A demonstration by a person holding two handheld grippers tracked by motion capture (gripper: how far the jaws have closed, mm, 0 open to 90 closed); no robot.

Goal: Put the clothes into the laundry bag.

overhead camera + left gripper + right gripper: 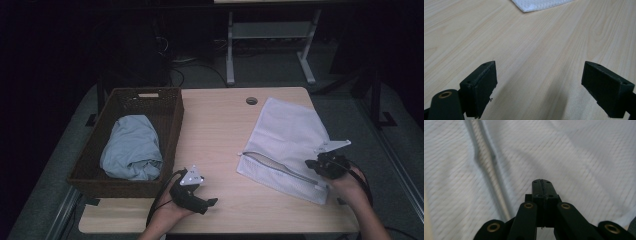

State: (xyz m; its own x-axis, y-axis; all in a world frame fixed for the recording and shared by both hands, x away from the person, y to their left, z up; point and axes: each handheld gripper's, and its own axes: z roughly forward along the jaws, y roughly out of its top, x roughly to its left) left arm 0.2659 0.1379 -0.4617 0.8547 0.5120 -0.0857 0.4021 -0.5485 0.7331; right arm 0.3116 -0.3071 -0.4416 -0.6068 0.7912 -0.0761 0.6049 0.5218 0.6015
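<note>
Mesh bag [292, 140] flat on table [220, 130] right half, zipper [280, 170] facing person for access. Right gripper [312, 164] clenched empty over bag near zipper. Left gripper [537, 85] released, idle above bare wood. Basket [172, 125] holds cloth [132, 147], presumably for bagging.

Light wooden tabletop [215, 130], pale grain, round cable hole [251, 100] near its far edge. Grey carpet floor [270, 67] around it. Beyond the far edge, a white metal desk frame [270, 35] with two legs on flat feet. Black cables [175, 75] trail on the floor at far left. Room dim; back area dark, details lost.
</note>
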